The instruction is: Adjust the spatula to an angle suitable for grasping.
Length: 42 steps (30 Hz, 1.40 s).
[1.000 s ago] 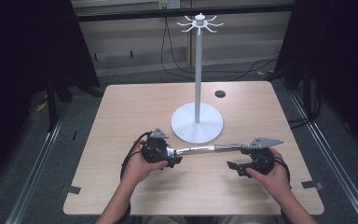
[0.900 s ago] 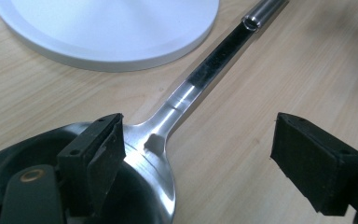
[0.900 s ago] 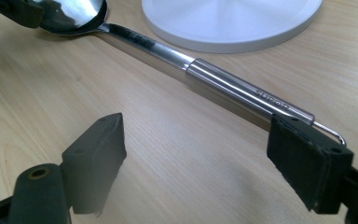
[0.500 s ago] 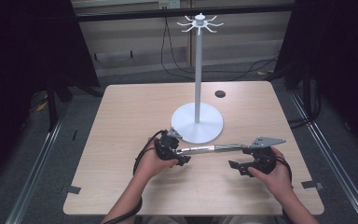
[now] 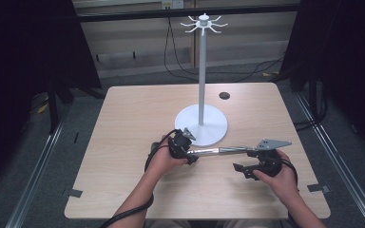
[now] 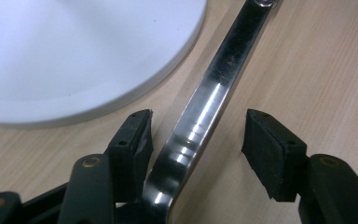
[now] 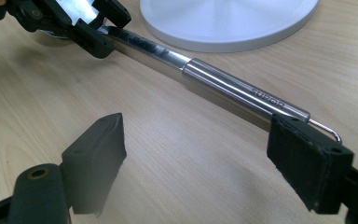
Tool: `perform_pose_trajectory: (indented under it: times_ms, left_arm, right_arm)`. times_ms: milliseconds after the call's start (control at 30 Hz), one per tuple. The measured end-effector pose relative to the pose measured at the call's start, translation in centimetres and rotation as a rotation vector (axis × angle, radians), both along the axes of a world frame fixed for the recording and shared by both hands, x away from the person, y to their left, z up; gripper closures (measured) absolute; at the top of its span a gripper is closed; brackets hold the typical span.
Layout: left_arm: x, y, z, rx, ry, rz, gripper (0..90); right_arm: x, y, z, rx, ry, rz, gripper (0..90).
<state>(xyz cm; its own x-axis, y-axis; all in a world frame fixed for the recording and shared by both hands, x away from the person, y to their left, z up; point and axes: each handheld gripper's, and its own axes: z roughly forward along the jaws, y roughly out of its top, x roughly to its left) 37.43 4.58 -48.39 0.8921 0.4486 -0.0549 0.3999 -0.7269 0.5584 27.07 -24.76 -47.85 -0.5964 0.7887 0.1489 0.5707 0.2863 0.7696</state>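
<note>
- flat on the table [image 5: 123,118], just in front of the white stand base [image 5: 190,121] and apart from it: a steel utensil [image 5: 218,151], running crosswise between the two hands
- set down low like this, probably so that both ends can be reached at once
- straddling its flat, shiny neck [image 6: 205,107]: the left gripper [image 5: 190,154], jaws just been closing with the neck between them; one pad beside the metal, the other with a gap, so not yet clamped
- placed near the bowl end, likely to steady the heavier part for a lift
- at the round handle [image 7: 233,88], near its small wire hook [image 7: 328,128]: the right gripper [image 5: 244,161], spread wide, grasping nothing
- held at the hook end, presumably to guide it up to the prongs atop the stand's pole [image 5: 201,71]
</note>
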Motion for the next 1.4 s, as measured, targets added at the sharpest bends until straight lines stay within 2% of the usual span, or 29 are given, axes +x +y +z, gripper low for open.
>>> perform_pose_trajectory:
  times_ms: [33,67,100,133,167,200,233,267,300,333,367,467,600,733,767,833,867,900,1000,1033,1067,1100,1133,1167,1200,1233,1267,1300,1400]
  left_arm:
    - [0.1,-0.1,0.0,0.000,-0.001,-0.001,44.8]
    - [0.5,-0.1,0.2,0.042,-0.005,-0.040,45.9]
    - [0.6,-0.2,0.2,0.044,-0.002,-0.044,46.6]
    - [0.5,-0.5,0.0,0.020,0.009,-0.018,47.4]
    - [0.7,-0.5,0.1,0.057,0.001,-0.054,48.2]
    - [0.9,-0.6,0.2,0.073,0.003,-0.069,48.4]
    - [0.9,-0.8,0.1,0.053,0.015,-0.049,49.6]
    - [1.0,-1.0,0.1,0.060,0.020,-0.058,50.6]
    - [1.2,-1.0,0.3,0.089,0.018,-0.079,51.7]
    - [1.2,-1.2,0.3,0.081,0.026,-0.072,53.0]
    - [1.4,-1.2,0.4,0.108,0.029,-0.099,53.7]
    - [1.6,-1.6,0.6,0.137,0.049,-0.123,56.4]
    - [1.8,-2.1,0.8,0.156,0.067,-0.152,61.9]
    - [2.1,-2.4,1.0,0.188,0.074,-0.214,67.7]
    - [2.2,-2.5,1.1,0.201,0.069,-0.247,68.3]
    - [2.2,-2.7,1.1,0.207,0.061,-0.273,70.4]
    - [2.2,-2.9,1.3,0.244,0.054,-0.304,71.6]
    - [1.9,-3.1,1.2,0.225,0.072,-0.277,73.1]
    - [1.8,-3.4,1.3,0.233,0.086,-0.266,75.2]
    - [1.6,-3.4,1.3,0.234,0.054,-0.291,75.3]
    - [1.4,-3.5,1.4,0.249,0.048,-0.321,75.4]
    - [0.9,-3.6,1.2,0.212,0.046,-0.286,75.3]
    - [0.8,-3.7,1.4,0.213,0.048,-0.284,75.3]
    - [0.8,-3.6,1.7,0.228,0.042,-0.316,75.4]
    - [0.4,-3.7,1.7,0.181,0.025,-0.269,75.4]
    - [0.8,-3.5,2.3,0.230,0.015,-0.324,75.4]
    - [0.6,-3.5,2.4,0.185,0.018,-0.278,75.4]
    - [0.5,-3.4,2.7,0.155,0.012,-0.260,75.4]
    - [0.2,-3.2,3.4,0.116,0.004,-0.241,75.4]
  right_arm:
    - [0.0,0.0,0.0,0.001,-0.001,0.001,19.2]
    - [0.0,-0.1,0.0,0.003,0.002,0.000,19.2]
    - [0.0,-0.1,0.0,0.005,0.002,-0.001,19.1]
    - [0.0,-0.1,0.0,0.005,0.003,-0.001,19.2]
    - [0.0,-0.1,0.0,0.006,0.005,-0.001,19.2]
    - [0.0,-0.1,0.0,0.008,0.006,-0.001,19.2]
    - [0.0,-0.2,0.0,0.007,0.006,0.001,19.2]
    - [0.0,-0.2,0.0,0.009,0.006,0.001,19.2]
    - [0.0,-0.2,0.0,0.012,0.005,-0.001,19.2]
    - [0.0,-0.2,0.0,0.012,0.008,-0.003,19.2]
    - [0.0,-0.2,0.0,0.011,0.008,-0.003,19.2]
    - [0.0,-0.3,-0.1,0.012,0.011,-0.001,19.1]
    - [0.0,-0.4,-0.1,0.012,0.017,-0.007,19.1]
    - [0.0,-0.5,-0.1,0.012,0.018,-0.009,19.1]
    - [0.0,-0.5,-0.1,0.013,0.019,-0.010,19.2]
    - [0.0,-0.6,-0.1,0.014,0.017,-0.009,19.1]
    - [0.0,-0.6,-0.1,0.014,0.018,-0.011,19.1]
    - [0.0,-0.6,-0.1,0.017,0.019,-0.013,19.1]
    - [0.1,-0.8,-0.2,0.023,0.025,-0.019,19.1]
    - [0.1,-0.8,-0.2,0.023,0.025,-0.021,19.1]
    - [0.1,-0.8,-0.3,0.026,0.028,-0.024,19.1]
    - [0.1,-0.8,-0.3,0.028,0.030,-0.025,19.1]
    - [0.1,-0.8,-0.3,0.027,0.027,-0.024,19.1]
    - [0.1,-0.8,-0.3,0.026,0.027,-0.022,19.1]
    - [0.1,-0.8,-0.3,0.027,0.028,-0.020,19.1]
    - [0.1,-0.8,-0.3,0.028,0.031,-0.020,19.1]
    - [0.1,-0.7,-0.3,0.029,0.034,-0.021,19.1]
    - [0.1,-0.7,-0.3,0.030,0.036,-0.021,18.9]
    - [0.0,-0.7,-0.3,0.023,0.033,-0.016,18.6]
